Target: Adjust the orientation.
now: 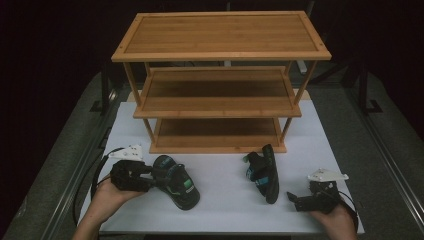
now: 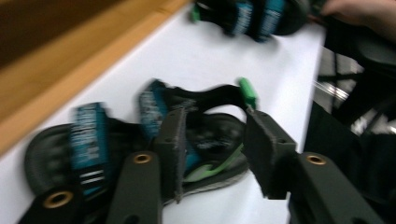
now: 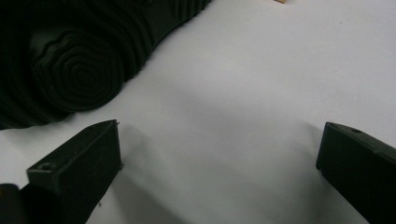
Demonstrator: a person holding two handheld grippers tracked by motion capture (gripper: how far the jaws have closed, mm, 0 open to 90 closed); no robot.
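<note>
black sandal with teal straps and a green heel tab (image 1: 176, 183) lies flat on the white table top (image 1: 225, 205), in front of the three-tier bamboo shoe rack (image 1: 220, 80) and at its left end. the left gripper (image 1: 150, 175) has its jaws parted around the sandal's heel end; in the left gripper view one pad sits inside over the footbed and the other just outside the sole edge (image 2: 219, 179), neither pressing. the risk, as i judge it: the jaws close on the soft heel strap alone, so the sandal sags, twists or slips out on the lift toward the rack. its twin sandal (image 1: 264, 172) stands on edge well to the right. the right gripper (image 1: 300, 200) rests near that one, jaws wide apart over bare table.
</note>
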